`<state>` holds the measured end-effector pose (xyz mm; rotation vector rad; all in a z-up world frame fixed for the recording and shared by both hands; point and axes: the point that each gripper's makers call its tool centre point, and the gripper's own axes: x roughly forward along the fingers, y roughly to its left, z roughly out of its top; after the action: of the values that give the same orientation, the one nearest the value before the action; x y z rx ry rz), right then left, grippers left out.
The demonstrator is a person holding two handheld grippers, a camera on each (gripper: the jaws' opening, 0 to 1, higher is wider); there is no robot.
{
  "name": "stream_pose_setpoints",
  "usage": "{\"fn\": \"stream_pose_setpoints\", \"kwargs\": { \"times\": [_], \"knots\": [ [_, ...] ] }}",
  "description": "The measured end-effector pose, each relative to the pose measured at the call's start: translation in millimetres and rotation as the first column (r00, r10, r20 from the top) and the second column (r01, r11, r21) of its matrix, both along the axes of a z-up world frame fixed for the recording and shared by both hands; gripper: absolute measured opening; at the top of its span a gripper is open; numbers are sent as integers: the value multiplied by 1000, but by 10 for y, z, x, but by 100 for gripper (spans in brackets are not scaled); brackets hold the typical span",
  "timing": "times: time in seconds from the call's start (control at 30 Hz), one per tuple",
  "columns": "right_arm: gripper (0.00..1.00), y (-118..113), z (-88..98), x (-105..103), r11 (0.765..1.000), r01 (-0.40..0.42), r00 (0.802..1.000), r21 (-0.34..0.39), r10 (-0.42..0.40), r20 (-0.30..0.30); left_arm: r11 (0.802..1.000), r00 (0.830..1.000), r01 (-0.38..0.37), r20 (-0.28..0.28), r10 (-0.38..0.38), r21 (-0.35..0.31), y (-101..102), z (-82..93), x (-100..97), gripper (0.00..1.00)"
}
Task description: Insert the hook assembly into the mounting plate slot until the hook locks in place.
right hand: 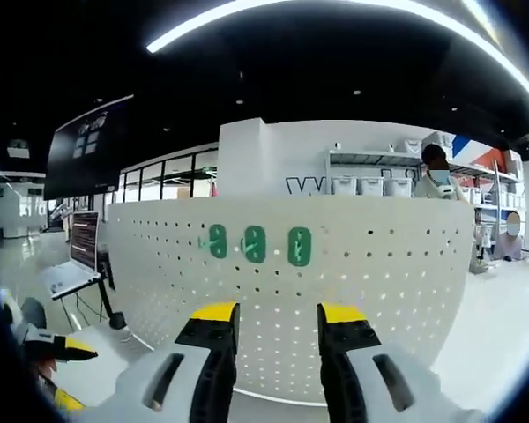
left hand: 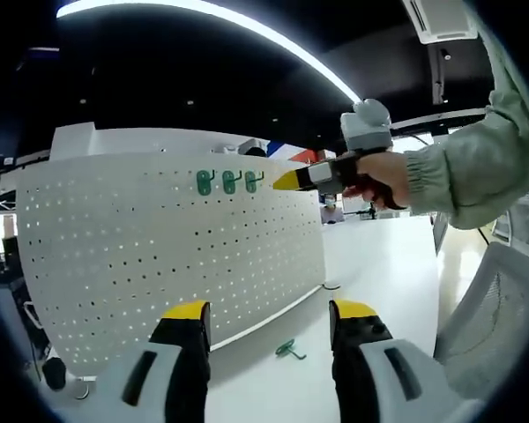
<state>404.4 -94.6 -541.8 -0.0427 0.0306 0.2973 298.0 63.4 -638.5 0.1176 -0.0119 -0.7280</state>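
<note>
A white pegboard mounting plate (left hand: 159, 256) stands upright on the white table. Three green hooks (left hand: 230, 182) hang in a row near its top edge. One loose green hook (left hand: 289, 350) lies on the table in front of the plate, between my left gripper's open, empty jaws (left hand: 270, 313). The right gripper (left hand: 291, 180), held in a hand, points its yellow tips at the rightmost hung hook. In the right gripper view the same three hooks (right hand: 254, 244) sit just above my right gripper (right hand: 279, 314), which is open with nothing in it. The left gripper (right hand: 57, 345) shows at the lower left.
The white table (left hand: 379, 264) runs to the right of the plate. A grey mesh chair (left hand: 502, 308) stands at the right. A laptop (right hand: 81, 242) sits beyond the plate's left end. A person (right hand: 436, 172) stands by shelves behind the plate.
</note>
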Motion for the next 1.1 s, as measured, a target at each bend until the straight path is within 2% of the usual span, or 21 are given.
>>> {"fn": "stream_pose_setpoints", "kwargs": {
  "times": [0.17,0.23,0.43,0.53,0.77,0.87,0.93,1.1],
  "knots": [
    [37,-8,-55,-236,999,-31,999,-9,31,-13,1000,1000,10,3,-10,18,-19,-25,-13,56],
    [38,20,-81,-357,997,-54,999,-63,53,-9,1000,1000,13,4,-13,25,-27,-33,-19,56],
    [45,41,-172,-657,996,-72,997,-46,72,-14,999,1000,13,1,-13,52,-22,-79,-32,56],
    [45,78,-297,-806,994,-90,996,-55,89,-26,998,1000,18,-6,-18,66,-41,-113,-43,56],
    [52,110,-591,-1075,992,-126,991,8,126,-42,994,999,38,-22,-36,103,-87,-208,-91,56],
    [51,133,-582,-1180,991,-130,991,12,130,12,991,999,48,-32,-44,123,-108,-261,-111,55],
    [54,175,-610,-1213,988,-149,989,43,148,8,989,998,57,-42,-51,139,-132,-306,-130,55],
    [55,212,-662,-1263,986,-155,988,68,155,5,985,997,67,-57,-59,161,-154,-371,-146,55]
  ]
}}
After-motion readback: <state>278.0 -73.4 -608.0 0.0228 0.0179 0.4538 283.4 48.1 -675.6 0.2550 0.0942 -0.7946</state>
